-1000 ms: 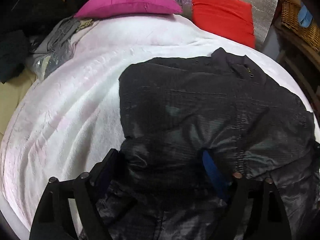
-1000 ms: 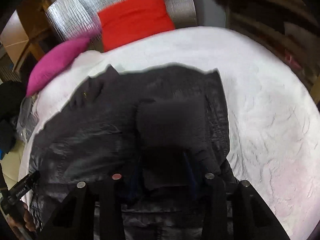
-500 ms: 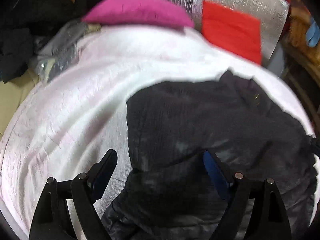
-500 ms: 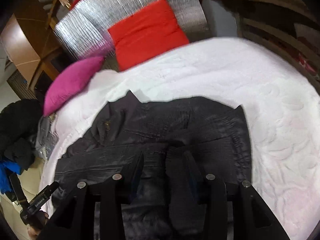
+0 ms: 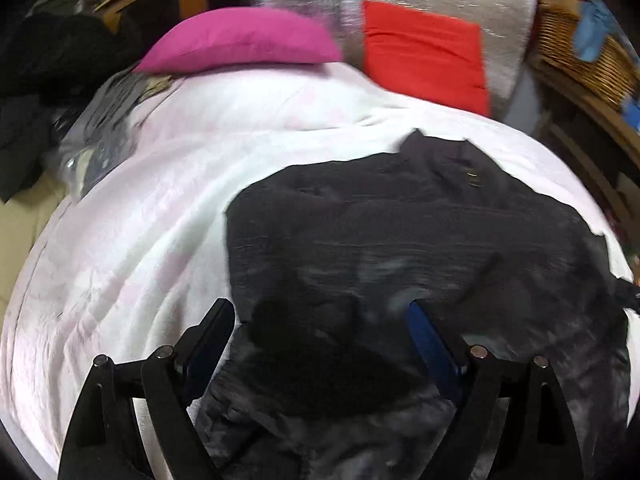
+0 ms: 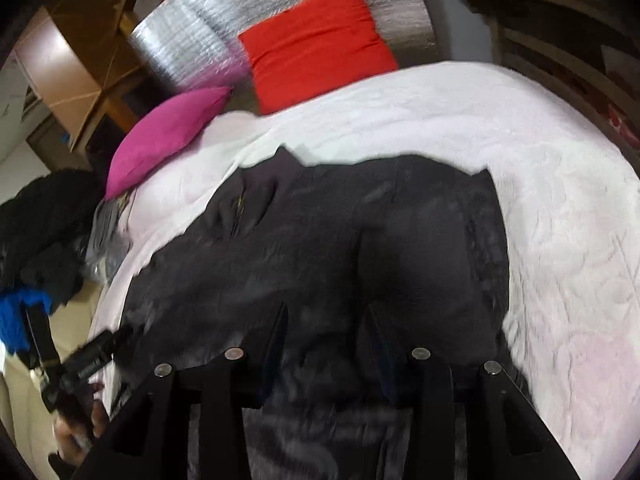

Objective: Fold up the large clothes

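Observation:
A large black jacket (image 5: 400,232) lies spread on a white bed cover (image 5: 132,240), collar toward the pillows. Its near hem is bunched up between and under the fingers of my left gripper (image 5: 320,320), whose jaws stand wide apart over the left lower edge. In the right wrist view the jacket (image 6: 320,248) fills the middle. My right gripper (image 6: 326,324) has its jaws apart over the lower right part, with a dark fold of cloth between them. I cannot tell whether either gripper pinches cloth.
A magenta pillow (image 5: 240,40) and a red cushion (image 5: 424,52) lean at the bed's head against a silver panel (image 6: 224,40). A pile of dark clothes (image 5: 48,80) lies left of the bed. A wicker basket (image 5: 588,52) stands at the right.
Both grippers have drawn back toward the near edge and tilted up, so more bed and pillows show. The jacket's near part has shifted and bunched toward the grippers.

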`<act>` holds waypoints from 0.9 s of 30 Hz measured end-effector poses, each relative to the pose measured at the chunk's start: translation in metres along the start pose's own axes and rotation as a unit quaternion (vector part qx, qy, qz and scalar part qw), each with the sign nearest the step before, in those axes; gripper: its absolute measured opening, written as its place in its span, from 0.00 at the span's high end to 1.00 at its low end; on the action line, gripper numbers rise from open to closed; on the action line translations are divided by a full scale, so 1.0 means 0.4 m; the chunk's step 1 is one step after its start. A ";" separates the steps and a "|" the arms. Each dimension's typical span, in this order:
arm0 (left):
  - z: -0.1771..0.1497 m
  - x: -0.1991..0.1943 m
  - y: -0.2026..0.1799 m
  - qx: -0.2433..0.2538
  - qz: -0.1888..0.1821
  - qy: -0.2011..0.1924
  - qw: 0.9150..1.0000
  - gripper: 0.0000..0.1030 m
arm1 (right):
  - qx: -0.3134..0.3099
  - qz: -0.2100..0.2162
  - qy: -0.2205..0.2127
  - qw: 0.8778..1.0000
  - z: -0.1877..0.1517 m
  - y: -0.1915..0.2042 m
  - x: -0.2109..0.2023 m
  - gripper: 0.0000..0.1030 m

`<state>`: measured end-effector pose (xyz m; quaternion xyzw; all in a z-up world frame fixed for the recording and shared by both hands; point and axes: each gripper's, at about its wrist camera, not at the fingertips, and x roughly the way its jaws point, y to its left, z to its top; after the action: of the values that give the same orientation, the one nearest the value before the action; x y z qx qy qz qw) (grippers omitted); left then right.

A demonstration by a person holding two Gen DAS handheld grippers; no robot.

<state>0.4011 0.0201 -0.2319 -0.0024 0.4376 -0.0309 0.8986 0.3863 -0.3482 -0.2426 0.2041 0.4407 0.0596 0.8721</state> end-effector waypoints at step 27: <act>-0.007 0.052 0.033 -0.032 0.010 0.041 0.999 0.13 | 0.169 0.004 -0.001 0.986 0.011 -0.230 0.026 0.56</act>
<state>0.4124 0.0322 -0.2505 -0.0257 0.4750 -0.0082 0.8796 0.3891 -0.4303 -0.2857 0.3507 0.4429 -0.0127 0.8250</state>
